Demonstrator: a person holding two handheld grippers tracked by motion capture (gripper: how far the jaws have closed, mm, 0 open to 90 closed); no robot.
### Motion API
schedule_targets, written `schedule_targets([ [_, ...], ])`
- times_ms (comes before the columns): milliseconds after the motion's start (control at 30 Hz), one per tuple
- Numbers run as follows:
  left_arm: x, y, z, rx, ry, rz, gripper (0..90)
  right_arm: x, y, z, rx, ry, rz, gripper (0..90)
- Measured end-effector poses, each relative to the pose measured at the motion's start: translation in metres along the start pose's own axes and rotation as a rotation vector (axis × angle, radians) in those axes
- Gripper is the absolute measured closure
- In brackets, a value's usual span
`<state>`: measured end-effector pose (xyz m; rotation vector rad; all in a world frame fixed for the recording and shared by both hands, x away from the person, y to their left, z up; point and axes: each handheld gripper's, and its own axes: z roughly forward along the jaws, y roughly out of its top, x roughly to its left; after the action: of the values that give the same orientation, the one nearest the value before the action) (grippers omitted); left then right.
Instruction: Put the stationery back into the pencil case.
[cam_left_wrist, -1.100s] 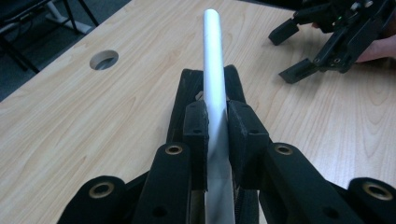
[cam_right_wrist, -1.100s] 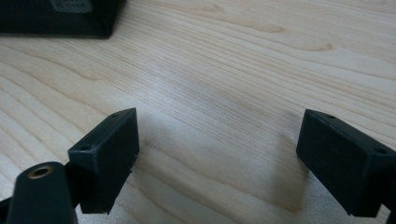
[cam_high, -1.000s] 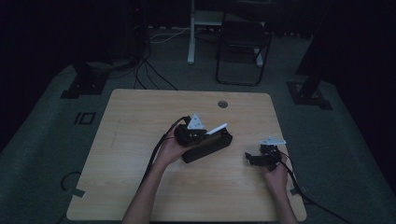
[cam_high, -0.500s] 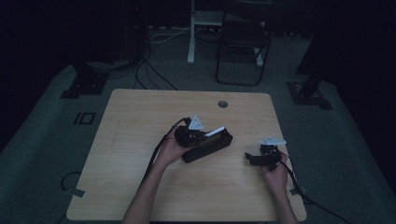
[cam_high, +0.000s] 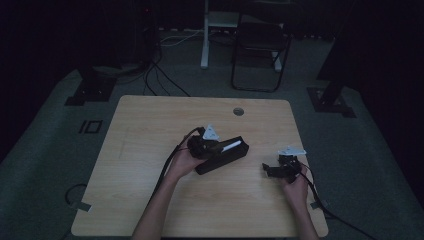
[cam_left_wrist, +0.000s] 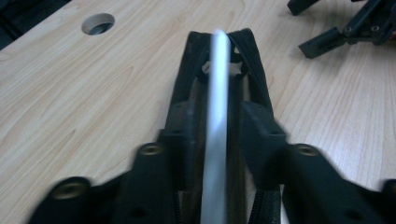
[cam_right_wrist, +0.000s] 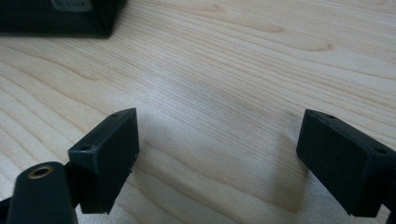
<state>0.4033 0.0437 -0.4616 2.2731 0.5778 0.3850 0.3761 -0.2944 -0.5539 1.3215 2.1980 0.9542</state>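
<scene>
A long black zip case (cam_high: 220, 159) lies open at the middle of the wooden table (cam_high: 150, 130). My left gripper (cam_high: 212, 146) is over its near end, shut on a thin white flat piece (cam_high: 231, 146) that reaches along the case's opening. In the left gripper view the white piece (cam_left_wrist: 217, 93) stands edge-on between the jaws of the left gripper (cam_left_wrist: 217, 128), with the case's walls (cam_left_wrist: 254, 60) on either side. My right gripper (cam_high: 270, 170) rests low over bare wood to the right of the case. In its own view the right gripper (cam_right_wrist: 217, 154) is open and holds nothing.
A round cable hole (cam_high: 238, 111) lies near the table's far edge. The case's corner (cam_right_wrist: 56, 16) sits beyond the right gripper, at the top left of its view. Cables trail from both grippers toward the near edge. A chair (cam_high: 260, 50) and stand bases are on the floor beyond.
The white piece has sunk a little lower toward the case's opening, along with the left gripper. The right gripper has stayed in place.
</scene>
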Motion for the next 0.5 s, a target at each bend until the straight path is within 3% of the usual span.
schedule_targets([
  [167,0.0,-0.001,-0.005,-0.021,0.02,-0.005,50.1,0.0,0.0,0.0,0.0,0.0,0.0,13.1],
  [500,0.004,-0.003,-0.013,-0.028,0.042,-0.023,44.8,0.0,0.0,0.0,0.001,0.001,0.001,13.1],
])
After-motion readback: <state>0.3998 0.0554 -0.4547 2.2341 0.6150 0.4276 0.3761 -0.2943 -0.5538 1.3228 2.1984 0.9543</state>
